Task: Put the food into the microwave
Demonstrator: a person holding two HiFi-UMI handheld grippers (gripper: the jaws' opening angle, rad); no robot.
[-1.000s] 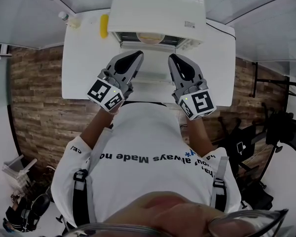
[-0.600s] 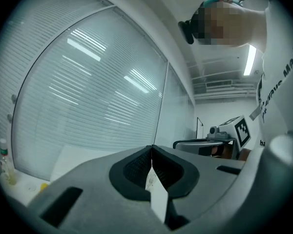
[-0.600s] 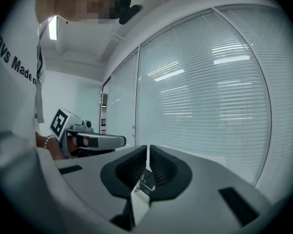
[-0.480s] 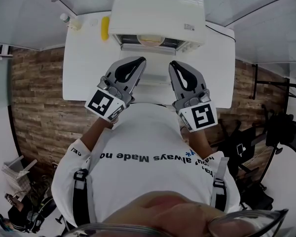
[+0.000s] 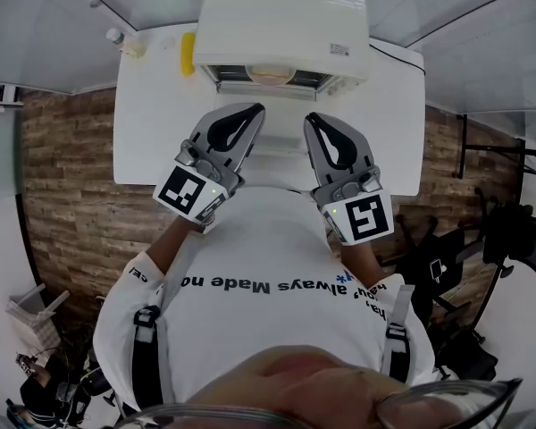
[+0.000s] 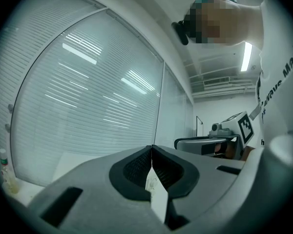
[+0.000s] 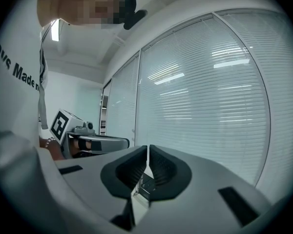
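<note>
The white microwave (image 5: 281,21) stands at the table's far side, its front open. A pale round dish of food (image 5: 272,75) shows inside the opening. My left gripper (image 5: 255,110) and right gripper (image 5: 311,119) are held side by side in front of my chest, tips pointing toward the microwave and short of it. Both are shut with nothing between their fingers. In the left gripper view the jaws (image 6: 152,147) meet against window blinds; the right gripper view shows its jaws (image 7: 147,147) closed the same way.
The white table (image 5: 152,123) carries a yellow object (image 5: 188,52) and a small bottle (image 5: 116,36) left of the microwave. A cable runs from the microwave's right side. Wood floor lies on both sides, with dark chairs (image 5: 514,231) at the right.
Both grippers have drawn back a little from the microwave toward my chest. They stay shut and empty.
</note>
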